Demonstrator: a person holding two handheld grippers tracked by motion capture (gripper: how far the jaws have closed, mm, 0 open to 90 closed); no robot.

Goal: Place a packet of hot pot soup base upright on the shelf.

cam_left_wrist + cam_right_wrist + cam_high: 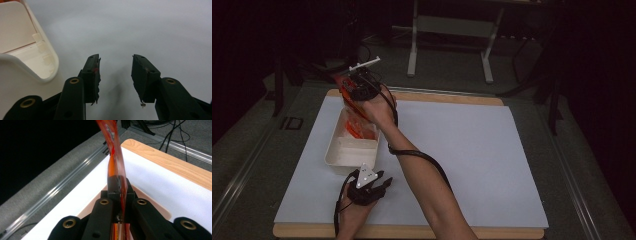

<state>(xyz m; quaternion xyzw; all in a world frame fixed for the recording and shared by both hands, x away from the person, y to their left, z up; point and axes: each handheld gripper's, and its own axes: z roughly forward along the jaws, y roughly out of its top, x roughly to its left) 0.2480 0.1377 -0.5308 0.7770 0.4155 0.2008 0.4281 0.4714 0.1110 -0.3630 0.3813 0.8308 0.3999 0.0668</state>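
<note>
High view shows a white tray (337, 155) on the white sheet (472, 160) covering the table (412, 231), toward the left side. Held above the tray's far end, the right gripper (354, 90) has its 2 jaws pressed together on an orange plastic packet (116, 157), which sticks out past the tips. More orange packets (359, 131) lie in the tray's far half. Near the tray's front corner, the left gripper (115, 72) rests low over the sheet, jaws apart and holding nothing.
</note>
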